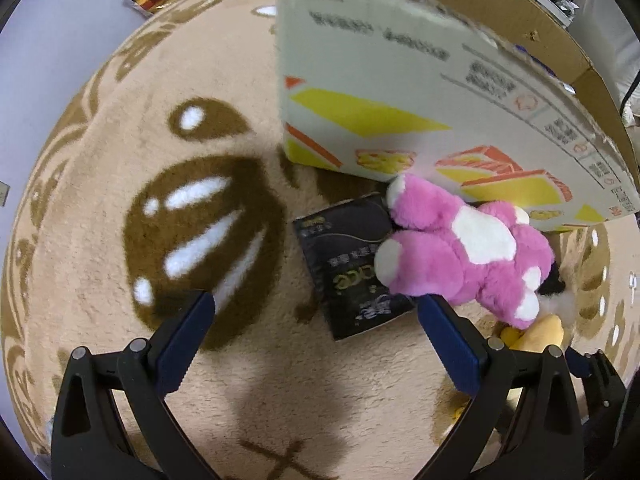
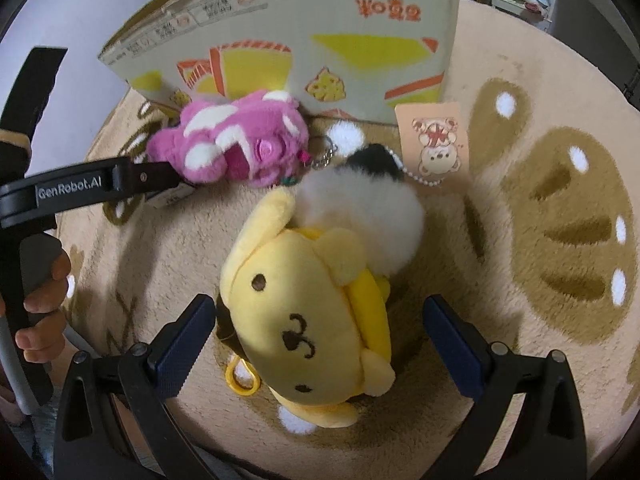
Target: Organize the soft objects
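Right wrist view: right gripper point(image 2: 320, 344) jaws wide apart, straddling yellow plush point(image 2: 308, 320) on rug point(image 2: 520, 140), not clamped. White plush point(image 2: 368, 216) at 12 o'clock, pink plush point(image 2: 236, 144) at 11, beside cardboard box point(image 2: 320, 20). Left gripper point(image 1: 316, 340) jaws spread, empty; black packet point(image 1: 348, 268) at 12

Plush and pile set against card and matt plastic

The rug point(image 1: 100, 208) is seen as short, matted pile; the pink toy point(image 1: 460, 248) as long shaggy plush, the yellow toy point(image 2: 316, 320) as smoother, short-napped cloth, the white toy point(image 2: 368, 216) as fluffy fur. The box point(image 1: 380, 80) is printed card with a raw corrugated edge. The packet point(image 1: 348, 264) is glossy. Ribbed blue pads point(image 2: 180, 352) are mounted on matt black plastic.
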Motion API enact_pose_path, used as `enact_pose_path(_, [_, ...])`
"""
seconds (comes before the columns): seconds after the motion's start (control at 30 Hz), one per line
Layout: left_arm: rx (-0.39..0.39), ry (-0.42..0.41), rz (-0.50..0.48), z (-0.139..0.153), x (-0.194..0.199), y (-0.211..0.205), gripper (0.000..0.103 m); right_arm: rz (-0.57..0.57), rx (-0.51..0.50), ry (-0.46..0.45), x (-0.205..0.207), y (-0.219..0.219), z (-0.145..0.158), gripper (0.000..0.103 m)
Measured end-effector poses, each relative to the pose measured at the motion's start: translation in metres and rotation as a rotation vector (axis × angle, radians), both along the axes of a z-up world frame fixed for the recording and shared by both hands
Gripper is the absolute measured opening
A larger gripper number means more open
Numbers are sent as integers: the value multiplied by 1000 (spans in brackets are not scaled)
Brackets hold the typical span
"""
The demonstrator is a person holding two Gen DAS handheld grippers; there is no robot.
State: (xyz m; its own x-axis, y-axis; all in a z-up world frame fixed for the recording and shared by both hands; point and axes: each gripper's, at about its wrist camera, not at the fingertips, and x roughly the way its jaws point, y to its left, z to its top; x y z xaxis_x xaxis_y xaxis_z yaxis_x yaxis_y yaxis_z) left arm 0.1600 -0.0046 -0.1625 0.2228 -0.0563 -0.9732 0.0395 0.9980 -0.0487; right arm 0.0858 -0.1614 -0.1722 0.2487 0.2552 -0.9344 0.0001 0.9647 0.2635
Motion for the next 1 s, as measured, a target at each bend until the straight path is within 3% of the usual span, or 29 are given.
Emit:
enact_pose_path(0.4, [37, -6, 2, -5, 2, -12, 99, 13, -13, 15, 2, 7, -8, 103])
enact_pose_path(0.53, [7, 9, -5, -9, 4, -16, 81, 19, -16, 20, 2, 7, -9, 103])
enact_pose_path(0.7, [22, 1, -18, -10, 2, -17, 56, 37, 8, 17, -3, 9, -5, 80])
enact_pose_path(0.8, [33, -12, -18, -7, -8, -21, 45, 44, 10, 12, -6, 11, -2, 73])
enact_pose_path(1.0, [26, -49, -24, 6, -16, -16, 45, 17, 28, 6, -5, 3, 3, 67])
